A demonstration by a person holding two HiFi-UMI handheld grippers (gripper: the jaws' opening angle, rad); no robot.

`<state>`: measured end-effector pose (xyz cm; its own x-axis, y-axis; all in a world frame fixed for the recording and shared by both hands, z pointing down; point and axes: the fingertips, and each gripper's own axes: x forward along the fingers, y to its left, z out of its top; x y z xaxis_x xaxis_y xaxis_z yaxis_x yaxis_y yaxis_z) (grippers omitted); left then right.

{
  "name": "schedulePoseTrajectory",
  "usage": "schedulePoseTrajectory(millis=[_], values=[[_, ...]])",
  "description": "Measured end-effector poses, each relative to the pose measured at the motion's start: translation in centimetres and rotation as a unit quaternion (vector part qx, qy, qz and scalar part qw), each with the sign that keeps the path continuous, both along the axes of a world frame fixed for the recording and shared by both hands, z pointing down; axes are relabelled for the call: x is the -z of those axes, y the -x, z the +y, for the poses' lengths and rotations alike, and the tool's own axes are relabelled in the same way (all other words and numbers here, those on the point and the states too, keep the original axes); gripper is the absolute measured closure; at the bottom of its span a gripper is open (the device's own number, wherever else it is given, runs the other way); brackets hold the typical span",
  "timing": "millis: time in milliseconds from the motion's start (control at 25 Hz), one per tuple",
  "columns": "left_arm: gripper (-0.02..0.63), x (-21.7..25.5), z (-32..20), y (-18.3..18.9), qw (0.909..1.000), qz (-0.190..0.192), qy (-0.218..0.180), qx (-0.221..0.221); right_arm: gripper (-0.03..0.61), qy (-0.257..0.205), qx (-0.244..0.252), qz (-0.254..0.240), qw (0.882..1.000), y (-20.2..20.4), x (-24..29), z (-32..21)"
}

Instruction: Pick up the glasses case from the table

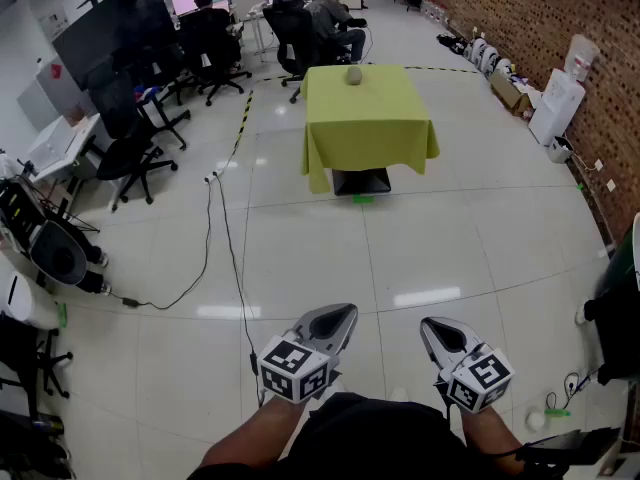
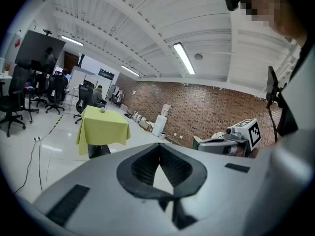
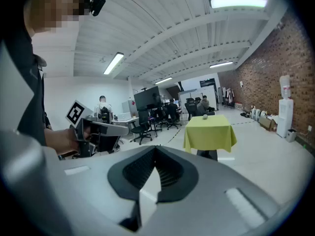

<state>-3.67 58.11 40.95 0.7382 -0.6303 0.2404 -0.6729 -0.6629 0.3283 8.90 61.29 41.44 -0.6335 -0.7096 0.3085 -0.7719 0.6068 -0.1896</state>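
The glasses case (image 1: 353, 75) is a small grey rounded thing on the far part of a table with a yellow-green cloth (image 1: 368, 128), several steps away across the floor. It shows tiny in the left gripper view (image 2: 103, 109) and the right gripper view (image 3: 205, 116). My left gripper (image 1: 347, 312) and right gripper (image 1: 428, 324) are held side by side low in the head view, far short of the table. Both point toward it, shut, with nothing between the jaws. Each shows in its own view: left gripper (image 2: 158, 146), right gripper (image 3: 156, 149).
Office chairs (image 1: 130, 153) and desks with seated people (image 1: 330, 13) stand at the back left. A black cable (image 1: 225, 238) runs over the white tiled floor. A brick wall (image 1: 560, 28), boxes and a water dispenser (image 1: 555, 103) line the right side.
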Motion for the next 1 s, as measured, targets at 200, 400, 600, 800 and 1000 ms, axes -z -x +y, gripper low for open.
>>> schedulePoseTrajectory(millis=[200, 400, 600, 800, 1000], values=[[0.607, 1.2, 0.9, -1.3, 1.0, 0.0, -0.002, 0.006, 0.575, -0.006, 0.003, -0.009, 1.0, -0.9, 1.2, 0.6], [0.607, 1.4, 2.4, -2.8, 1.0, -0.007, -0.002, 0.005, 0.575, -0.006, 0.008, -0.015, 1.0, -2.3, 1.1, 1.4], [0.607, 0.9, 3.3, -3.4, 0.9998, -0.012, 0.004, 0.014, 0.575, -0.001, 0.016, -0.019, 1.0, -3.0, 0.5, 2.2], [0.607, 1.1, 3.5, -3.5, 0.9996, -0.014, 0.003, 0.024, 0.575, 0.0, 0.026, -0.018, 0.999, -3.3, 0.6, 2.3], [0.607, 1.2, 3.4, -2.5, 0.9993, -0.017, 0.002, 0.034, 0.575, -0.004, 0.03, -0.018, 0.999, -2.8, 0.9, 2.1]])
